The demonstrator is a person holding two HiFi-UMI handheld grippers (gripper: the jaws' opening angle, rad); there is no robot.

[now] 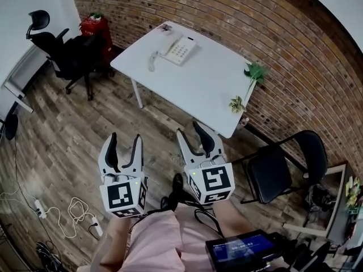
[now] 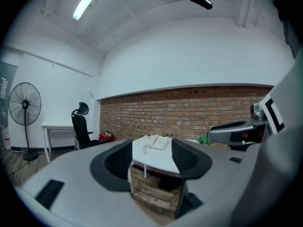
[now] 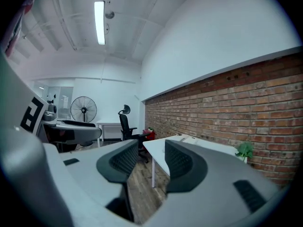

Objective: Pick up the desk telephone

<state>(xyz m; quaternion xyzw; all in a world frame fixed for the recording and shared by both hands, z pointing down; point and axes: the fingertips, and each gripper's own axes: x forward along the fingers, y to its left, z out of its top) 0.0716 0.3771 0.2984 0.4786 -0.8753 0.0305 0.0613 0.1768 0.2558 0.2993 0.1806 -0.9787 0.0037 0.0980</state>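
Note:
A white desk telephone (image 1: 177, 50) with its handset and coiled cord lies on the far part of a white table (image 1: 204, 89). In the left gripper view the telephone (image 2: 158, 142) shows small between the jaws, far off. My left gripper (image 1: 123, 145) is held over the wooden floor, short of the table, open with nothing between its fingers. My right gripper (image 1: 193, 135) is level with the table's near edge, also open and empty. The right gripper view shows the table (image 3: 199, 148) from its side; the phone is hard to make out there.
A black office chair (image 1: 65, 52) and a red box (image 1: 93, 26) stand left of the table. Small green plants (image 1: 255, 72) sit at the table's right edge by the brick wall. A black folding chair (image 1: 283, 166) is at my right. Cables and a power strip (image 1: 62, 214) lie on the floor.

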